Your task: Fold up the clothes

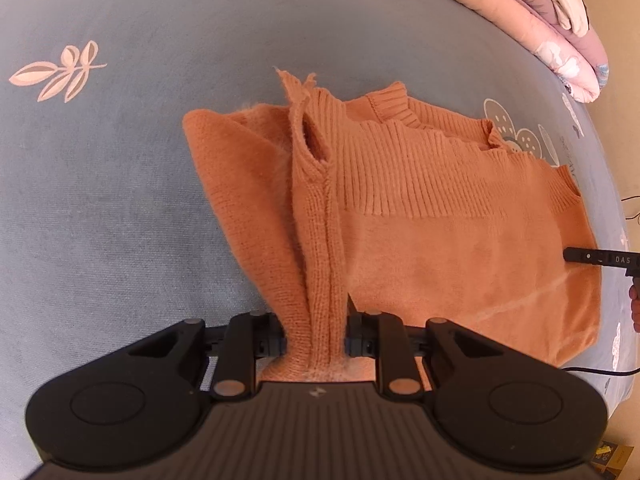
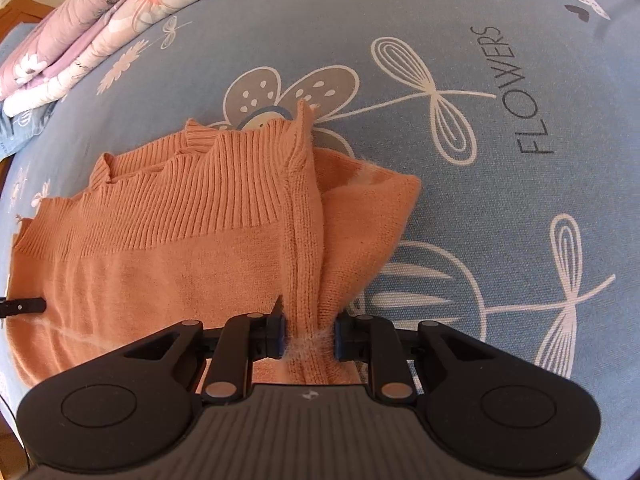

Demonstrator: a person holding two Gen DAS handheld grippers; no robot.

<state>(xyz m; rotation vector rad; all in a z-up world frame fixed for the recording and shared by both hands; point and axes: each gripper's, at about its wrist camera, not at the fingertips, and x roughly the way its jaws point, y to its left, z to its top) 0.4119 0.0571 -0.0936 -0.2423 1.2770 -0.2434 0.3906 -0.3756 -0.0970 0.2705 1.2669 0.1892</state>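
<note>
An orange knitted sweater (image 1: 440, 232) lies on a blue flowered bedsheet (image 1: 100, 180), its ribbed band across the top. My left gripper (image 1: 316, 340) is shut on a bunched fold of the sweater's left side, which rises from the bed into the jaws. In the right wrist view the same sweater (image 2: 160, 248) spreads to the left, and my right gripper (image 2: 310, 340) is shut on a gathered fold at its right side. A finger of the right gripper (image 1: 588, 258) shows at the right edge of the left wrist view. A finger of the left gripper (image 2: 24, 306) shows at the left edge of the right wrist view.
A folded pink flowered quilt (image 1: 540, 20) lies along the far side of the bed; the right wrist view has it (image 2: 80, 28) at the upper left. A black cable (image 1: 600, 371) runs at the bed's right edge. The sheet (image 2: 520, 160) carries flower prints and the word FLOWERS.
</note>
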